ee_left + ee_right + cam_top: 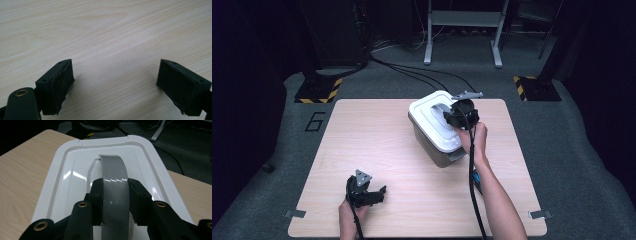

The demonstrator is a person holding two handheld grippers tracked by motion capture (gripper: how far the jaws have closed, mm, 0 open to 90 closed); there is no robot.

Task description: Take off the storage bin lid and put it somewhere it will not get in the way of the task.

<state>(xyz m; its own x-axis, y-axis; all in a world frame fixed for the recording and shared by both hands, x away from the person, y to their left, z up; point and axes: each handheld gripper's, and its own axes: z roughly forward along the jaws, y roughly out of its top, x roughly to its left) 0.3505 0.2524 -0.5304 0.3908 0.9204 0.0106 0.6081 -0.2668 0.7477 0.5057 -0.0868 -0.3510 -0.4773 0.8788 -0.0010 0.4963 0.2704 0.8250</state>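
Note:
A grey bin with a white lid (434, 120) stands at the back right of the wooden table (377, 150). A grey arched handle (114, 175) rises from the middle of the white lid (62, 175). My right gripper (451, 116) is over the lid, and its jaws are shut on that handle from both sides (115, 195). My left gripper (374, 194) rests low near the table's front left, held by a hand. Its jaws stand wide apart over bare wood (115, 77), with nothing between them.
A cable (472, 175) trails from the right gripper along the forearm. A small blue object (476, 177) lies on the table by that forearm. Dark carpet, floor cables and metal stand legs (462, 35) lie beyond the table's far edge.

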